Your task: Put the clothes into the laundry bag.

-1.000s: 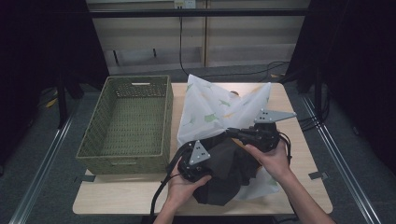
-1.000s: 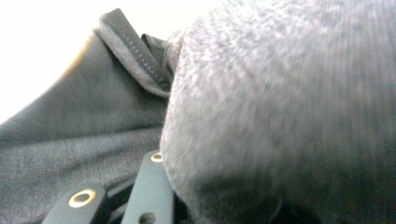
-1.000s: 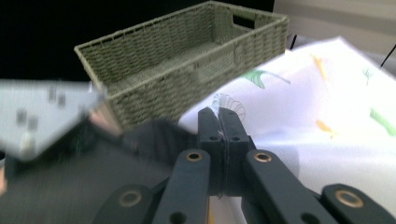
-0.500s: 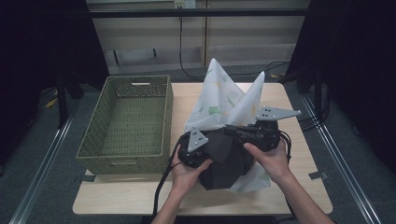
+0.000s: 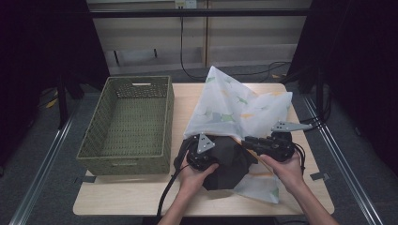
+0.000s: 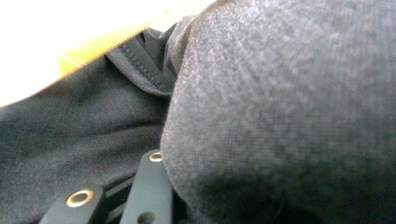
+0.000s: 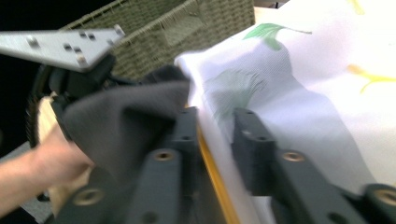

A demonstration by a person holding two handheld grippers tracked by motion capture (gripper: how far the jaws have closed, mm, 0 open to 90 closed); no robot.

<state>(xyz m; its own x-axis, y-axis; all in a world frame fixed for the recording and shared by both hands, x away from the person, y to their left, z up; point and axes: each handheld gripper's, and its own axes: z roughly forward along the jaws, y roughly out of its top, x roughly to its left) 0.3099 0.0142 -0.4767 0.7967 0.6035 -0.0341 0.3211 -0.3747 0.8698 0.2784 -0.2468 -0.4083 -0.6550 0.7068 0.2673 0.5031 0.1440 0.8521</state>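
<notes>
Sorting laundry on the table, mid-step: dark grey garment [image 5: 225, 161] bunched at the near edge under both hands, partly over the white leaf-print cloth [image 5: 234, 105]. Left gripper [image 5: 199, 157] buried in dark fabric; whether it pinches cannot be told. Right gripper [image 7: 212, 140] jaws have just been opening, parted, white cloth and a yellow edge between them. Next move likely calls for re-gripping and lifting toward the woven basket [image 5: 129, 124] beyond. No legible writing.
</notes>
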